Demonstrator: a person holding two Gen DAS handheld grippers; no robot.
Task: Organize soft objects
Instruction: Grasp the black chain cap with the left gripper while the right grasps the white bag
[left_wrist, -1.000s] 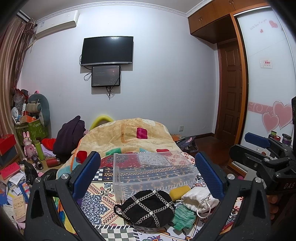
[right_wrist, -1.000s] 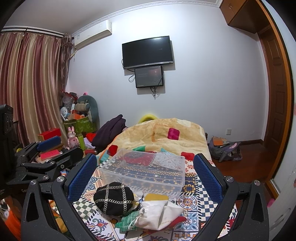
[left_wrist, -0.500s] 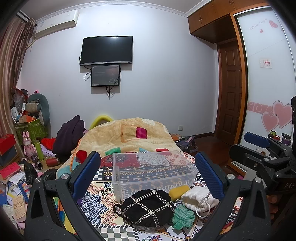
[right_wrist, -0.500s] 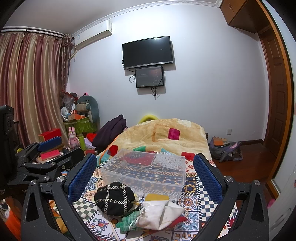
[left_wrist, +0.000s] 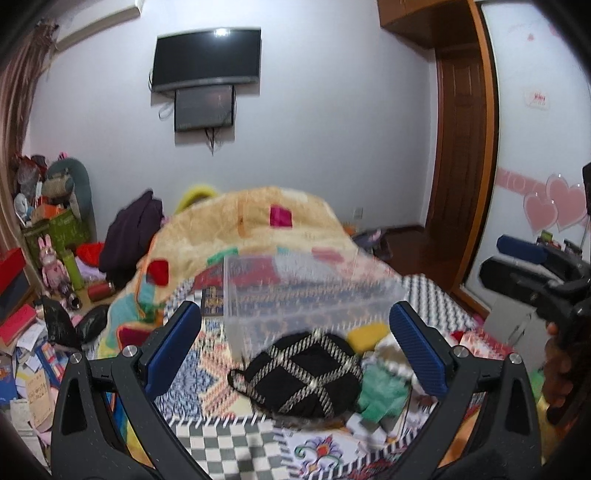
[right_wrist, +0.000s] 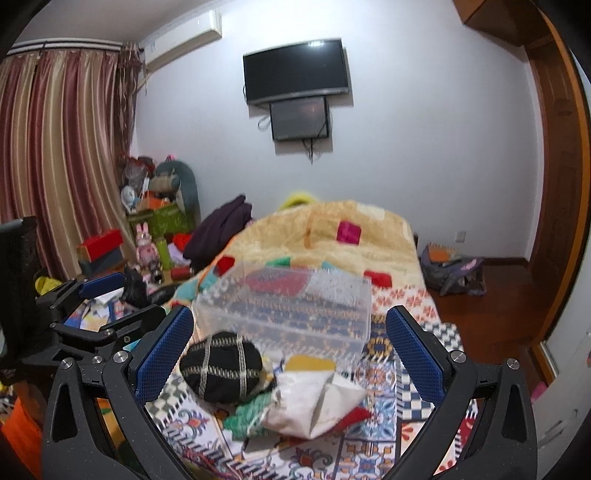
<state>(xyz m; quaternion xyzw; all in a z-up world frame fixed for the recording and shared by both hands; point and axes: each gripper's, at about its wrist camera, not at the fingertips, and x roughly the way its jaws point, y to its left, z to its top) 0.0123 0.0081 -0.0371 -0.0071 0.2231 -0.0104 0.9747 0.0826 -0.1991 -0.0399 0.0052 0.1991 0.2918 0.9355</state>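
Left wrist view: the left hand-held gripper (left_wrist: 295, 347) hangs spread over the patterned bed (left_wrist: 207, 373); black pouch (left_wrist: 303, 373) at 6 o'clock from the clear bin (left_wrist: 310, 295).

Right wrist view: the right hand-held gripper (right_wrist: 290, 347) is spread too, white pouch (right_wrist: 317, 402) below it, curtains (right_wrist: 62, 155) at 9 o'clock.

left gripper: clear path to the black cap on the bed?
Probably yes. The left gripper is open and holds nothing, and the black cap lies on the bedspread straight ahead between its fingers, top uncovered. The clear bin sits behind it, the green cloth beside it.
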